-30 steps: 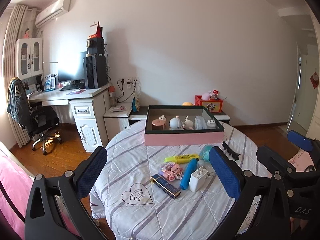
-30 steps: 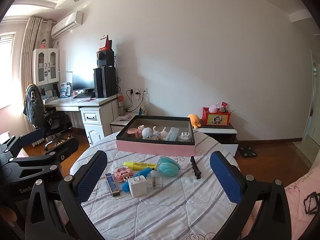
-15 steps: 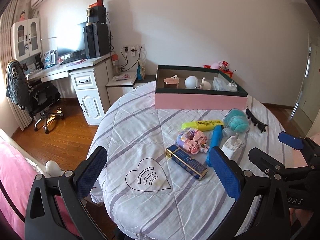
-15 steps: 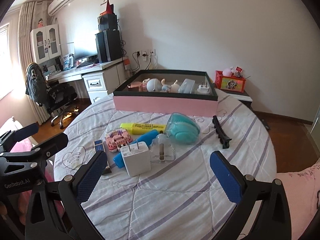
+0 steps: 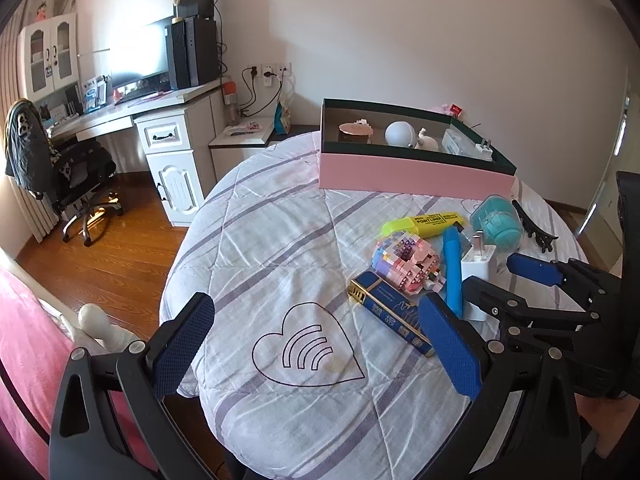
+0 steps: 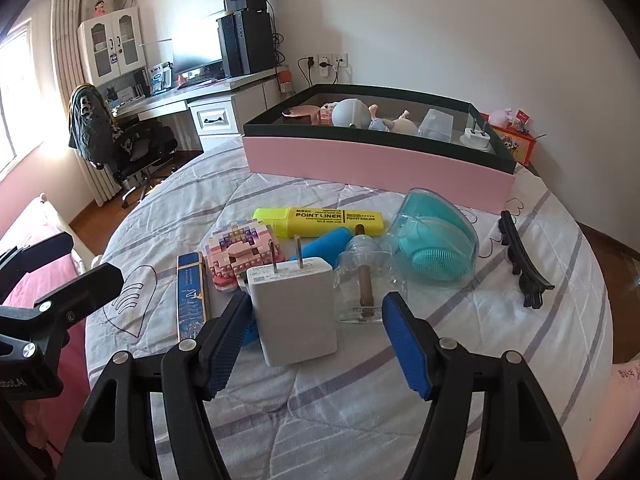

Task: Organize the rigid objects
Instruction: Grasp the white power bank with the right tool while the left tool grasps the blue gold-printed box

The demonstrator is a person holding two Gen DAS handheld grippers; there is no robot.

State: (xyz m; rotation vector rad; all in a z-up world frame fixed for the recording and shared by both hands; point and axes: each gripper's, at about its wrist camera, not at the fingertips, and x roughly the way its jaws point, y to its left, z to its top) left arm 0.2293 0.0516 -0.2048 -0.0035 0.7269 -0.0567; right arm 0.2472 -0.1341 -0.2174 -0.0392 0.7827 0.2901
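left wrist view: the left gripper (image 5: pixel 316 344) is open, jaws spread wide, nothing between them. it hovers over the quilted table cover (image 5: pixel 280 240), above the printed heart outline (image 5: pixel 308 348). the loose objects lie ahead and to its right. the blue-and-gold box (image 5: pixel 390 314) lies nearest, its near end just beside the right finger (image 5: pixel 450 344). beyond it sit the pink block model (image 5: pixel 406 262), the blue tube (image 5: pixel 452 270), the white charger (image 5: pixel 478 268), the yellow highlighter (image 5: pixel 424 226) and the teal brush in its clear case (image 5: pixel 498 228). a black hair clip (image 5: pixel 534 232) lies at the far right. the pink tray (image 5: pixel 412 172) stands at the far side of the table and holds several small items. the right gripper (image 5: pixel 508 280) enters from the right, its fingers on either side of the white charger.

right wrist view: the right gripper (image 6: pixel 316 340) is open around the white charger (image 6: pixel 294 314). the left finger (image 6: pixel 226 344) is at or very near the charger's side; contact cannot be told. the right finger (image 6: pixel 406 348) stands clear of it. the charger lies with its prongs pointing away. a clear glass bottle (image 6: pixel 364 284) lies just beside the charger, ahead of the gap between the fingers. the pink block model (image 6: pixel 242 254) and blue-and-gold box (image 6: pixel 192 296) lie to the left, the yellow highlighter (image 6: pixel 320 220) and teal brush (image 6: pixel 434 242) beyond. the pink tray (image 6: pixel 376 166) stands farther back.
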